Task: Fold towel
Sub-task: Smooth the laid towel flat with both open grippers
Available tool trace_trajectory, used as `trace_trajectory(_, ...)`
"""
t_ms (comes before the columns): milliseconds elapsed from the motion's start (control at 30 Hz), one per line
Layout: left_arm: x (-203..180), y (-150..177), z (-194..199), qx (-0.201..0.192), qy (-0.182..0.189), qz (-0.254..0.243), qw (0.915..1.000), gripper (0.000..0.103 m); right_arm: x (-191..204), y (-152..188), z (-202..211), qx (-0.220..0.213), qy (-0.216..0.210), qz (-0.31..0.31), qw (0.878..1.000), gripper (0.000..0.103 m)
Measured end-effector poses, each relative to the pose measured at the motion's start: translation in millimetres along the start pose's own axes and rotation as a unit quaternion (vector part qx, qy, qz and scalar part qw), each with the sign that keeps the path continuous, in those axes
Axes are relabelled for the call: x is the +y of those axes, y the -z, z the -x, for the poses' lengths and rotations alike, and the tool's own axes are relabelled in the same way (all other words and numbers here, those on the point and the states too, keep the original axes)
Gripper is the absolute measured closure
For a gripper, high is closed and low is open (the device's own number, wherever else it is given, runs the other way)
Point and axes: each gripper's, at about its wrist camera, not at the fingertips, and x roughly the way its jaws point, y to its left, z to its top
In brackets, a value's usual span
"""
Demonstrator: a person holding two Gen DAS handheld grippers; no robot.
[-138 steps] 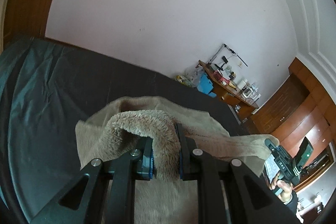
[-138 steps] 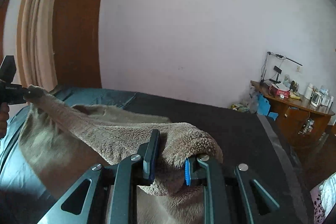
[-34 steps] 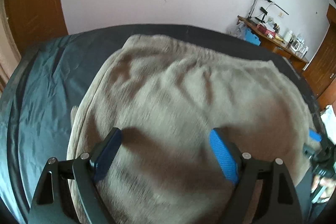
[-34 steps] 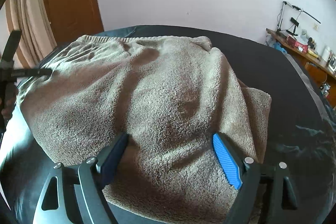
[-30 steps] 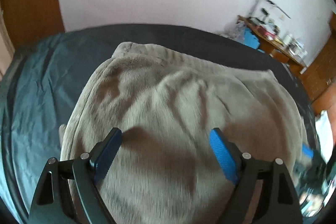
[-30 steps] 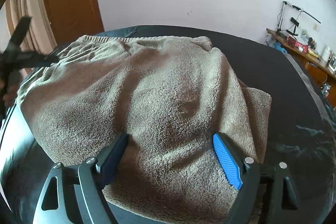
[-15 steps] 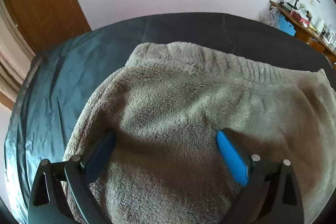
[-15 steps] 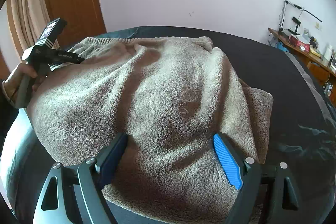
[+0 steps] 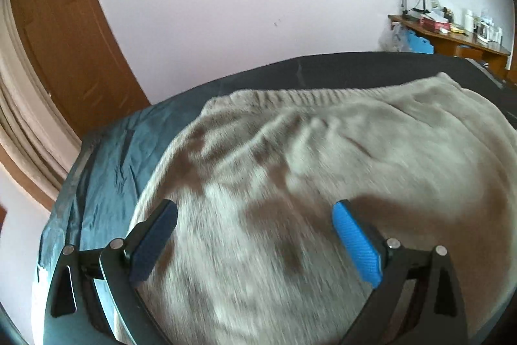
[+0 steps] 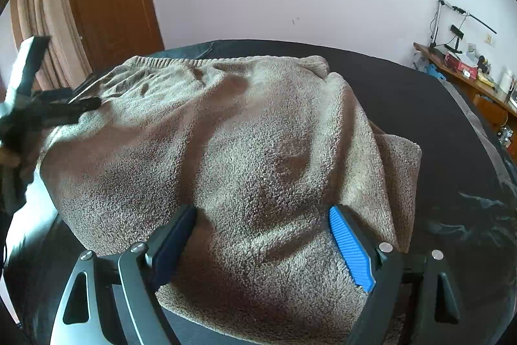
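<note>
A fluffy beige towel [image 10: 252, 151] lies folded over itself on a dark bed cover [image 10: 420, 105]. My right gripper [image 10: 263, 235] hovers over its near edge, open, blue pads spread wide with pile beneath them. My left gripper [image 9: 255, 228] is open above the towel [image 9: 323, 170] near its left side, nothing pinched. In the right wrist view the left gripper [image 10: 64, 110] shows blurred at the towel's far left edge, held by a hand [image 10: 9, 154].
The bed cover [image 9: 106, 157] runs teal at the left. A brown door [image 9: 64, 31] and curtain [image 9: 19, 125] stand behind on the left. A cluttered wooden desk [image 10: 468, 76] with a lamp sits at the far right wall.
Both grippers have let go of the towel, which now lies flat in a fold. The left gripper has swung sideways over the towel's left part. The right one has stayed put.
</note>
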Motion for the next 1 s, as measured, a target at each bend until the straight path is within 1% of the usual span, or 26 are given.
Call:
trace_trajectory(100, -3, 19, 8, 0.006, 0.011, 0.0, 0.9999, 0.005, 0, 0, 0, 0.0, 0.0, 0.0, 1.0, 0.016)
trace_trajectory(233, -4, 33, 4, 0.002, 0.006, -0.001, 1.0, 0.005, 0, 0, 0, 0.0, 0.0, 0.0, 1.0, 0.016)
trace_trajectory(333, 1, 39, 0, -0.001, 0.019, 0.019, 0.9996, 0.004, 0, 0, -1, 0.0, 0.0, -0.001, 1.0, 0.016)
trace_trajectory(600, 9, 42, -10, 0.012, 0.042, 0.047, 0.9979, 0.001, 1, 1, -1, -0.001, 0.001, -0.001, 1.0, 0.016)
trace_trajectory(1000, 16, 41, -21, 0.022, 0.067, 0.06, 0.9957, 0.001, 3, 1, -3, 0.002, 0.01, 0.008, 1.0, 0.015)
